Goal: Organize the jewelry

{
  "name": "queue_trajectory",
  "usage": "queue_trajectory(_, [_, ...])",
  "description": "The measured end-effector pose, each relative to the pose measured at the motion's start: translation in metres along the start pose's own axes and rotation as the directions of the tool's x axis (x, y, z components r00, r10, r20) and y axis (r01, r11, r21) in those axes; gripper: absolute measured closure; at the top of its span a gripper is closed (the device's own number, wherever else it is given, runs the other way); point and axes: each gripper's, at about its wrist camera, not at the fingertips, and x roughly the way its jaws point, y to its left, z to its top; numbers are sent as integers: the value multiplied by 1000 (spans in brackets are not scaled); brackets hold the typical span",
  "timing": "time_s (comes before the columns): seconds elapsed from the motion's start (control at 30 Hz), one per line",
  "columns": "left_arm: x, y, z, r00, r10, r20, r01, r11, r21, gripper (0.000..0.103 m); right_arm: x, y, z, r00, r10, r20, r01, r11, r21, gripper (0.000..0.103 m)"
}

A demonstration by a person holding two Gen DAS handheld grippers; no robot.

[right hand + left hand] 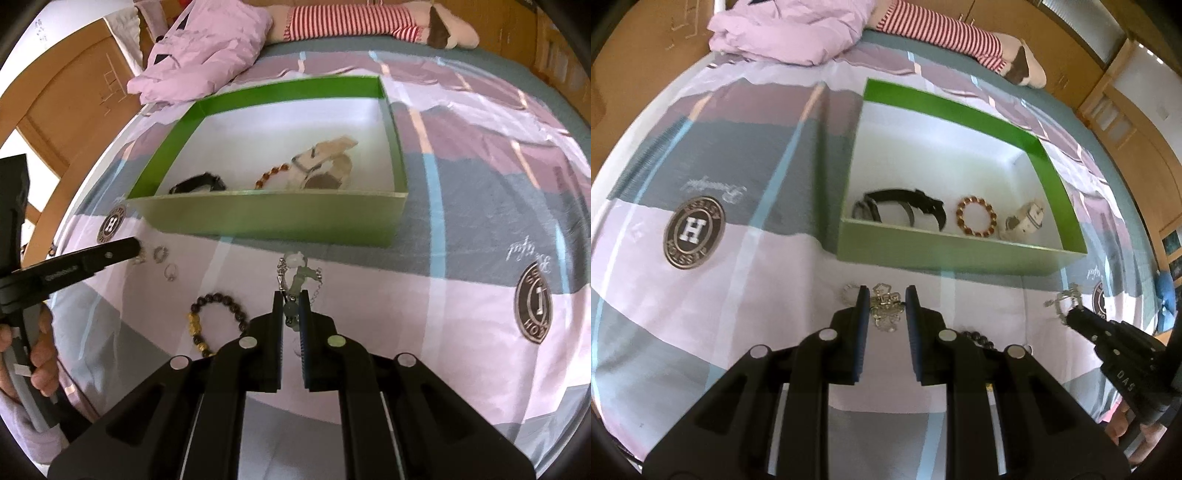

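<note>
1. In the left wrist view, the left gripper (886,295) fills the lower centre of the frame. Its jaws stand apart on either side of a silver brooch-like ornament (885,310) on the bedsheet (701,295), and they have hold of nothing.
2. A small silver ring (849,293) lies just left of the left finger. A dark bead bracelet (218,321) with gold beads shows at lower left of centre in the right wrist view.
3. In the right wrist view, the right gripper (290,300) sits at lower centre. Its jaws are nearly together and pinch a silver chain with pale green stones (295,273), which trails upward onto the sheet.
4. Further up in both views stands the green box (945,251) with a white floor.
5. Inside it, along the near wall, lie a black watch (905,206), an amber bead bracelet (976,220) and a white watch (1025,219), from left to right in the left wrist view.
6. At the top of both frames lie a crumpled lilac cloth (790,29) and a red-striped plush toy (960,40).
</note>
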Motion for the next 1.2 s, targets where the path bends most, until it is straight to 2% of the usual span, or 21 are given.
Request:
queue_trajectory(0.13, [-1, 1, 0, 1000, 3, 2, -3, 1000, 5, 84, -3, 1, 4, 999, -23, 26, 23, 1000, -3, 95])
queue_trajectory(0.83, [4, -8, -4, 1000, 13, -9, -13, 999, 31, 84, 1, 2, 2, 1000, -24, 9, 24, 1000, -12, 95])
queue_trajectory(1.07, [5, -19, -9, 999, 45, -2, -45, 996, 80, 84, 8, 9, -2, 1000, -29, -11, 28, 999, -37, 95])
queue_trajectory(1.2, [5, -17, -9, 999, 53, 1, -53, 996, 77, 84, 19, 13, -5, 999, -36, -32, 34, 998, -49, 95])
